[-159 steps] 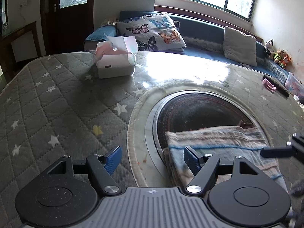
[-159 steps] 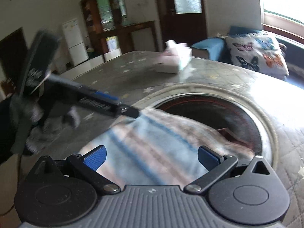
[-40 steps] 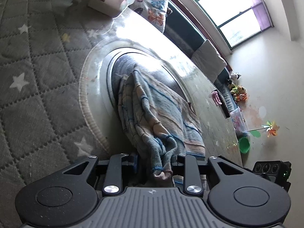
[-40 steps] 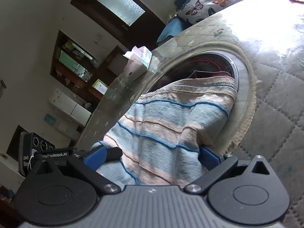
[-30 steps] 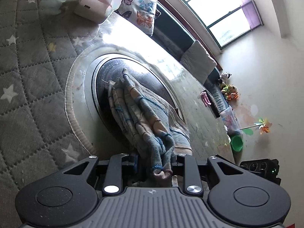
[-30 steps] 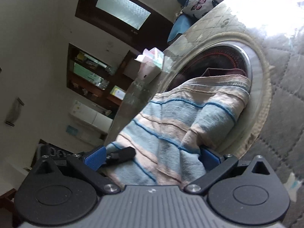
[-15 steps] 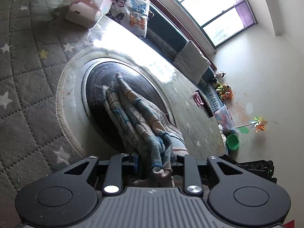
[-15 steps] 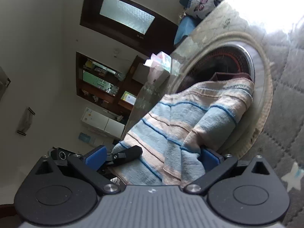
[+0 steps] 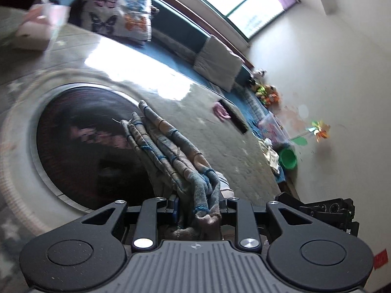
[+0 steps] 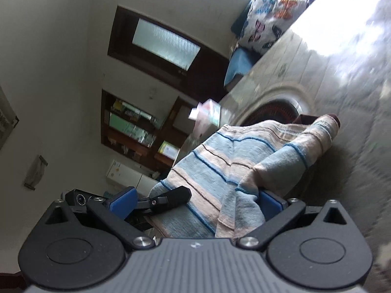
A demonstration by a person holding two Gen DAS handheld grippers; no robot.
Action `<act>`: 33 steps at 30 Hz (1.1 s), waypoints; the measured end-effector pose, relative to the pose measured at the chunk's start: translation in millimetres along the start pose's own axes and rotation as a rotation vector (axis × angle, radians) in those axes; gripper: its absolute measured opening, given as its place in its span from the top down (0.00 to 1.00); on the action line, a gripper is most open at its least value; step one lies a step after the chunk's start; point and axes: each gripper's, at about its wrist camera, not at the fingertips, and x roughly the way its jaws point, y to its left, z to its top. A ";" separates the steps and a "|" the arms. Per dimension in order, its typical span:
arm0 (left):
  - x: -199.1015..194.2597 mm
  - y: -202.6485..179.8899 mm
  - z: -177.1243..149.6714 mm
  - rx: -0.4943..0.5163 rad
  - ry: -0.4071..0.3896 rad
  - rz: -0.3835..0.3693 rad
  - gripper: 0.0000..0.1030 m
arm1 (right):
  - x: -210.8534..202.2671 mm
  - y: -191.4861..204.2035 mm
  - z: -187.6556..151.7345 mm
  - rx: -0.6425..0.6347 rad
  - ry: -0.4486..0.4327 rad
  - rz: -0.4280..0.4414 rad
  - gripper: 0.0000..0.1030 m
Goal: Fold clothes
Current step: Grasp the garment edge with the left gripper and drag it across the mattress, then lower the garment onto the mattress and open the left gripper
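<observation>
Centrally, a striped towel (image 9: 171,156) of soft knitted or terry weave, pale blue and beige bands edged with thin dark blue and brown lines. It is folded into several layers and hangs lifted over the round dark inset (image 9: 85,131) of the table. No brand, label or writing readable on the cloth.

Left gripper (image 9: 198,205): black fingers pressed together on a bunched corner of the towel, cloth wadded thick between them. Right gripper (image 10: 195,202): fingers spread wide, blue pads showing; the right pad (image 10: 271,204) lies against the towel's hanging fold, the left pad (image 10: 123,201) stands clear of it. One black finger of the other tool (image 10: 168,199) shows between them, pinching the cloth edge.

Table (image 9: 220,146): grey quilted cover with pale stars under a glossy sheet that throws strong window glare. Inset is ringed by a pale raised band.

Outward: white tissue box (image 9: 36,34), blurred, at the far end. Butterfly-print cushion (image 9: 119,17) and plain grey cushion (image 9: 217,66) on a blue bench under the window. Small plush toys (image 9: 265,92), a green bowl (image 9: 288,158), a paper pinwheel (image 9: 320,131) against the cream wall. Dark wooden door with frosted glass (image 10: 166,44); shelves beyond, contents too blurred to read.
</observation>
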 end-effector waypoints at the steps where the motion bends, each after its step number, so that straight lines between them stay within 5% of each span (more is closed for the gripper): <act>1: 6.2 -7.0 1.9 0.012 0.006 -0.006 0.73 | -6.5 -0.3 3.8 -0.004 -0.015 -0.008 0.00; 18: 126.7 -106.4 22.9 0.207 0.077 -0.061 0.73 | -110.1 -27.2 80.0 -0.078 -0.222 -0.191 0.00; 24: 155.7 -104.6 11.4 0.220 0.171 0.016 0.73 | -126.5 -59.1 86.4 -0.037 -0.250 -0.282 0.00; 33: 146.1 -74.9 -11.6 0.228 0.246 0.140 0.73 | -141.1 -80.3 72.8 -0.020 -0.264 -0.426 0.00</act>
